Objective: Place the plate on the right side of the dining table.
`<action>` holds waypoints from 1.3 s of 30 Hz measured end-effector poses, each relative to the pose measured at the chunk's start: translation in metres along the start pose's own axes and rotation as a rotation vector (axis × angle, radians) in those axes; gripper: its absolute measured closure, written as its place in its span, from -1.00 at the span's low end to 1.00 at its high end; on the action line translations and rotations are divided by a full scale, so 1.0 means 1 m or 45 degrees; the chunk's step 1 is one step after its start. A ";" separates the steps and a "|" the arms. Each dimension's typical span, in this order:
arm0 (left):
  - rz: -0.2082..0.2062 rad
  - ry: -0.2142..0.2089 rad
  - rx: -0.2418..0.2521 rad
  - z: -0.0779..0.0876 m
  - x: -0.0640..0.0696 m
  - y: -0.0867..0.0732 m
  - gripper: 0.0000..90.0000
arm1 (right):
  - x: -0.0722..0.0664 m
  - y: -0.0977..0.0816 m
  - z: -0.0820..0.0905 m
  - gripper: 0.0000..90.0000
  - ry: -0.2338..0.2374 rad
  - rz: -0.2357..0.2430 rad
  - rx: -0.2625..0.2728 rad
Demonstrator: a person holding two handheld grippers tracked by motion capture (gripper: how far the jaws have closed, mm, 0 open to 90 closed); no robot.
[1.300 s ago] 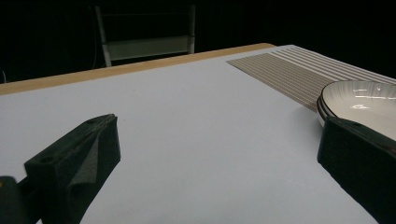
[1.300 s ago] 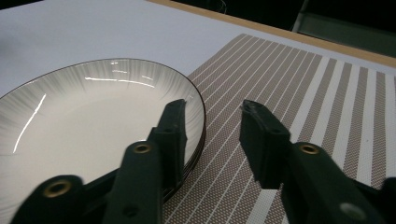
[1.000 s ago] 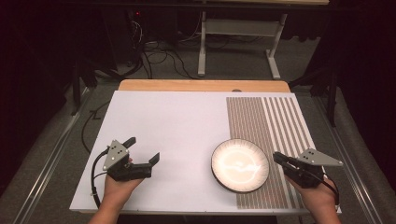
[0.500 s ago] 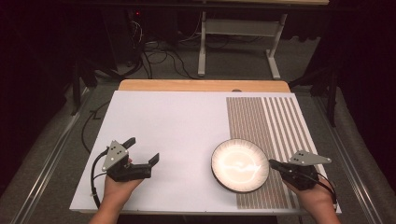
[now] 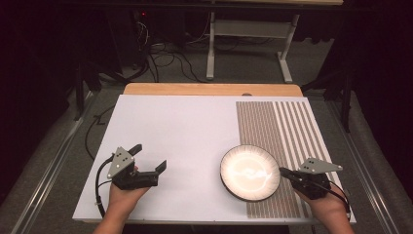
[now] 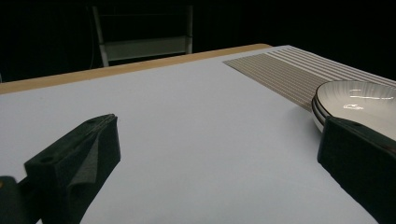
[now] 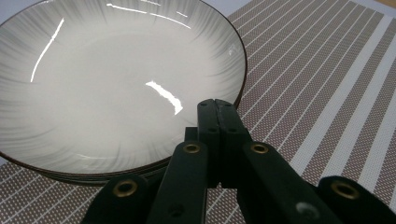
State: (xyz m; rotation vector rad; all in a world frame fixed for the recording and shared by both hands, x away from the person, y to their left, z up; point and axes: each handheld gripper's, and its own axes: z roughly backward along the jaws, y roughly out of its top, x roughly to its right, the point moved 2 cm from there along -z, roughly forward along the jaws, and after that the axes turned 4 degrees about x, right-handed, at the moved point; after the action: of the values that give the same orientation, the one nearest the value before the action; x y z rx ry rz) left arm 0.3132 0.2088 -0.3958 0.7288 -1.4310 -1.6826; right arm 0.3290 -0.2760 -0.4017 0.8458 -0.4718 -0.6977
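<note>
A white ribbed plate (image 5: 250, 171) with a dark rim lies at the left edge of a striped brown placemat (image 5: 277, 126), at the table's front right. My right gripper (image 5: 282, 171) is shut, jaws pressed together with nothing between them, and its tip is at the plate's right rim. In the right gripper view the closed jaw tips (image 7: 217, 105) hang just over the near rim of the plate (image 7: 116, 79). My left gripper (image 5: 149, 156) is held wide open at the front left, over bare white table. In its view the plate (image 6: 359, 100) shows behind the right jaw.
The white tabletop (image 5: 185, 131) has a wooden strip (image 5: 209, 89) along its far edge. The placemat (image 7: 327, 70) stretches to the right of the plate. Beyond the table are a metal stand (image 5: 248, 29) and cables on a dark floor.
My right gripper has shifted slightly left, closer to the plate's rim. The left gripper and the plate have kept still.
</note>
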 end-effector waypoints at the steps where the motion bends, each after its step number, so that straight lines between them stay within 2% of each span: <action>1: 0.000 0.000 0.000 0.000 0.000 0.000 -1.00 | 0.000 0.000 0.000 1.00 0.000 0.000 0.000; 13: -0.002 0.001 0.001 0.000 0.000 0.000 -1.00 | -0.004 0.001 -0.001 1.00 -0.011 0.024 -0.010; 29: 0.000 0.005 0.005 0.001 -0.001 0.000 -1.00 | -0.014 0.005 -0.012 1.00 0.052 0.053 -0.019; 32: -0.001 0.004 0.005 0.001 -0.002 0.000 -1.00 | -0.015 0.005 -0.014 1.00 0.074 0.040 -0.015; 39: -0.002 0.004 0.004 0.001 -0.002 0.000 -1.00 | -0.015 0.005 -0.016 1.00 0.084 0.030 -0.011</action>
State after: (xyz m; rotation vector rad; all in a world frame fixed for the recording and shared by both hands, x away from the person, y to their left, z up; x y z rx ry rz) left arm 0.3134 0.2109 -0.3957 0.7340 -1.4316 -1.6801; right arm 0.3305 -0.2551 -0.4084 0.8514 -0.4184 -0.6480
